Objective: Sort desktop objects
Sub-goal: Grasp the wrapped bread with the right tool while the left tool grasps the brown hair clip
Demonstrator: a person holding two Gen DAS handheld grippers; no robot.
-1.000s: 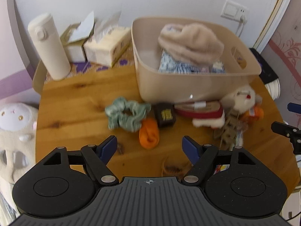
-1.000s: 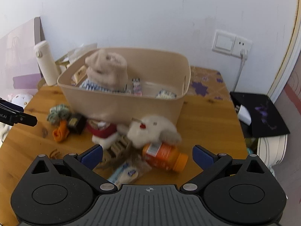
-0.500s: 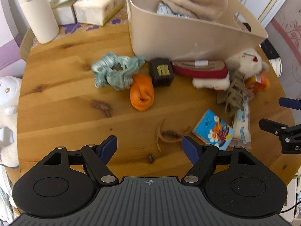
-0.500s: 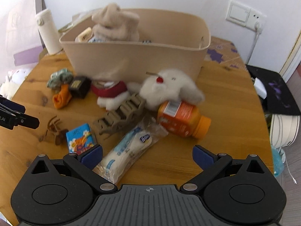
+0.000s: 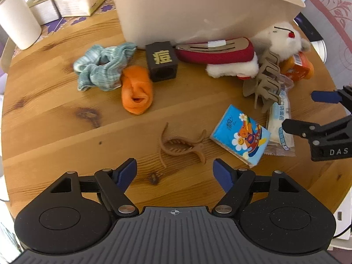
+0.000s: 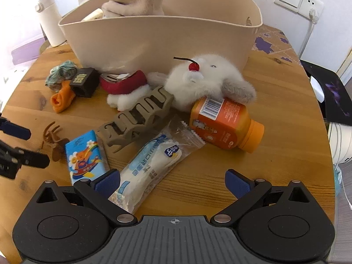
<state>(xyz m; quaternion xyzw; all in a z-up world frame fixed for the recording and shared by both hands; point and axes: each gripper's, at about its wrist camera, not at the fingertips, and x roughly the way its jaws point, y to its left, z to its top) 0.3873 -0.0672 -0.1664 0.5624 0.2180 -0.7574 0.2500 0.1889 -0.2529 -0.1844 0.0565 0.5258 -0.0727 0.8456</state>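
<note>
While both grippers [image 5: 175, 170] [image 6: 172, 181] gape empty, two hair claws [image 5: 181, 144] [image 6: 136, 118] lie tabled.

Two steep close views, shared table [image 5: 55, 114]

The left tool [image 5: 175, 171] points steeply down, its blue-padded jaws spread wide with nothing between them. The right tool [image 6: 172, 181] also tilts downward, jaws wide apart and gripping nothing; in the left view it shows at 3 o'clock.
</note>
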